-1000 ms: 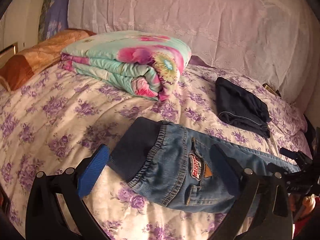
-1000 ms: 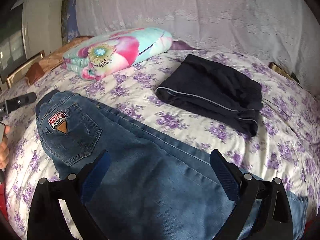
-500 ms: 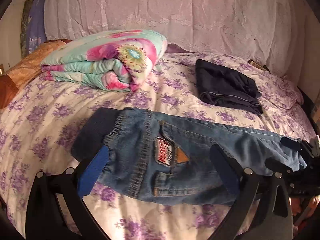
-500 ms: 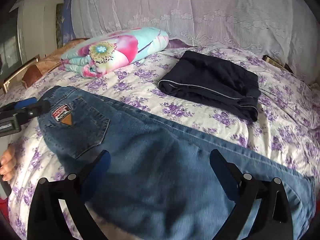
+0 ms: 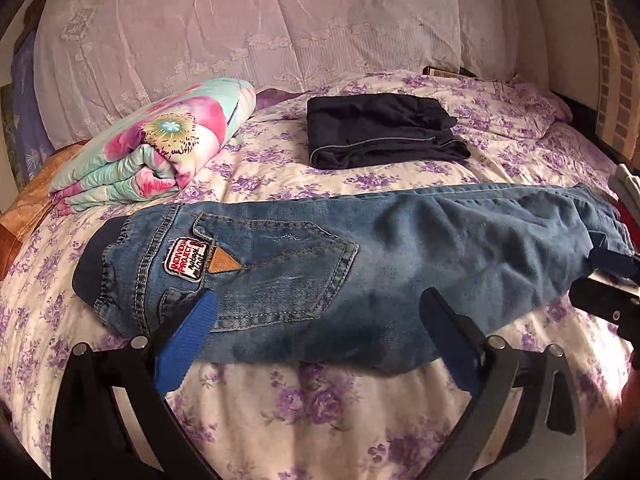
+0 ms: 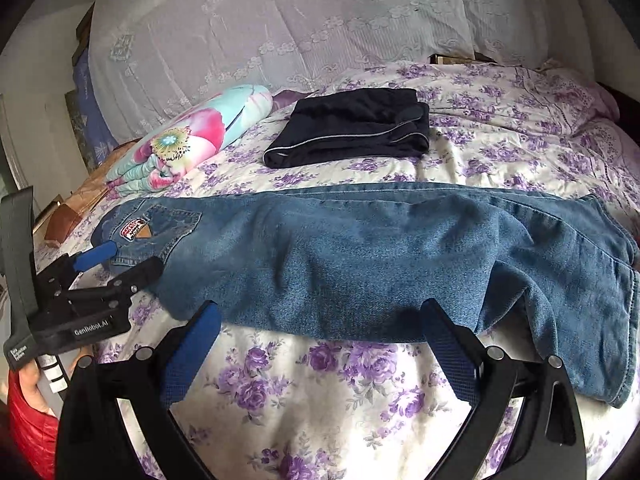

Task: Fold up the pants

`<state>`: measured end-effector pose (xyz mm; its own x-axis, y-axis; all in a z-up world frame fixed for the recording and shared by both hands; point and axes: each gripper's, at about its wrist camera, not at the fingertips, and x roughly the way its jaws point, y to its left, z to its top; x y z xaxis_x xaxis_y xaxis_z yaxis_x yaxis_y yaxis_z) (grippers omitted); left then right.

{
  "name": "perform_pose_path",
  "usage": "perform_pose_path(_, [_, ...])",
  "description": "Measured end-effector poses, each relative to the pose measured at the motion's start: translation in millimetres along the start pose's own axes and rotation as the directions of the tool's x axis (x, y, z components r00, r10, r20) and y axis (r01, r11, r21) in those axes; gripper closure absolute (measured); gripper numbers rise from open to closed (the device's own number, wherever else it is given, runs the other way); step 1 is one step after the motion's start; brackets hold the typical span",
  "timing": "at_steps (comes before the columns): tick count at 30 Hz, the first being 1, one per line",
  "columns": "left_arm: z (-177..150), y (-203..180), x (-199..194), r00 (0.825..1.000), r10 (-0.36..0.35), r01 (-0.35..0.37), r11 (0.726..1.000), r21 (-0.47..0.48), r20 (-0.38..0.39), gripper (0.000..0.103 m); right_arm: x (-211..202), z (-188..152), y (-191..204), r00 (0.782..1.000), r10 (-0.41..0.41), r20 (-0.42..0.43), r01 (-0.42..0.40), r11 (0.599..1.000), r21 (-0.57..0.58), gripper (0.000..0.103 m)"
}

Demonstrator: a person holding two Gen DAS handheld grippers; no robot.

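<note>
Blue jeans (image 5: 360,264) lie flat across the bed, folded lengthwise, waistband with a logo patch (image 5: 186,258) at the left and leg hems at the right (image 6: 592,320). My left gripper (image 5: 320,328) is open and empty, its blue pads just over the near edge by the back pocket. My right gripper (image 6: 320,336) is open and empty at the near edge of the legs (image 6: 360,260). The left gripper also shows in the right wrist view (image 6: 116,266), open beside the waistband. The right gripper's tip shows at the right of the left wrist view (image 5: 608,280).
The bedsheet (image 5: 320,408) is white with purple flowers. Folded dark navy pants (image 5: 376,134) lie behind the jeans. A folded floral quilt (image 5: 160,148) lies at the back left. A lace-covered headboard (image 5: 260,28) stands behind.
Both grippers have drawn back toward the near edge of the bed. The jeans now lie straight across the bed and both cameras see them from farther away.
</note>
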<state>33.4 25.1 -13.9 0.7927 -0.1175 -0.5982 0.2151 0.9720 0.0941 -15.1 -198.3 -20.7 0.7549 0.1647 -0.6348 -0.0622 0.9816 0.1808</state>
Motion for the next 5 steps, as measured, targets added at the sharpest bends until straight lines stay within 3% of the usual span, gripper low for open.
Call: perform_pose_path(5, [0.9,8.7,1.4,1.0,-0.015,0.014,0.999,-0.05,-0.009,0.005,4.2,-5.0,16.5,0.995,-0.096,-0.013,0.094,0.99,-0.107,0.003])
